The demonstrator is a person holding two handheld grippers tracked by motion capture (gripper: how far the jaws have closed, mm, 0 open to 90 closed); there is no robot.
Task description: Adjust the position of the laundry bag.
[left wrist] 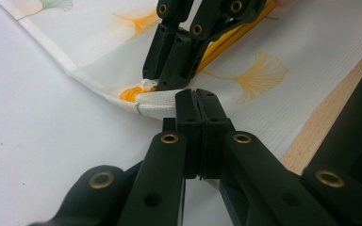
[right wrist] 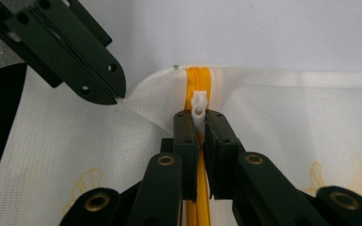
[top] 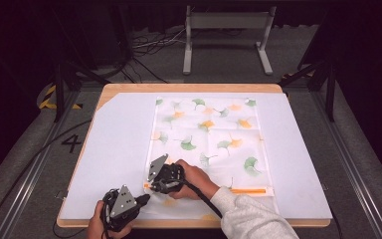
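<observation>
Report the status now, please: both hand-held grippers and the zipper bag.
Left hand-held gripper shut on bag corner. Right hand-held gripper shut on white zipper pull. Mesh bag flat; nothing in the way.

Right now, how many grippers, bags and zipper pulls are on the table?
Grippers: 2, the left gripper and the right gripper
Mesh bag with leaf print: 1
White zipper pull: 1
Total: 4

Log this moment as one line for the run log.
left tongs: shut on bag edge | right tongs: shut on zipper pull
</observation>
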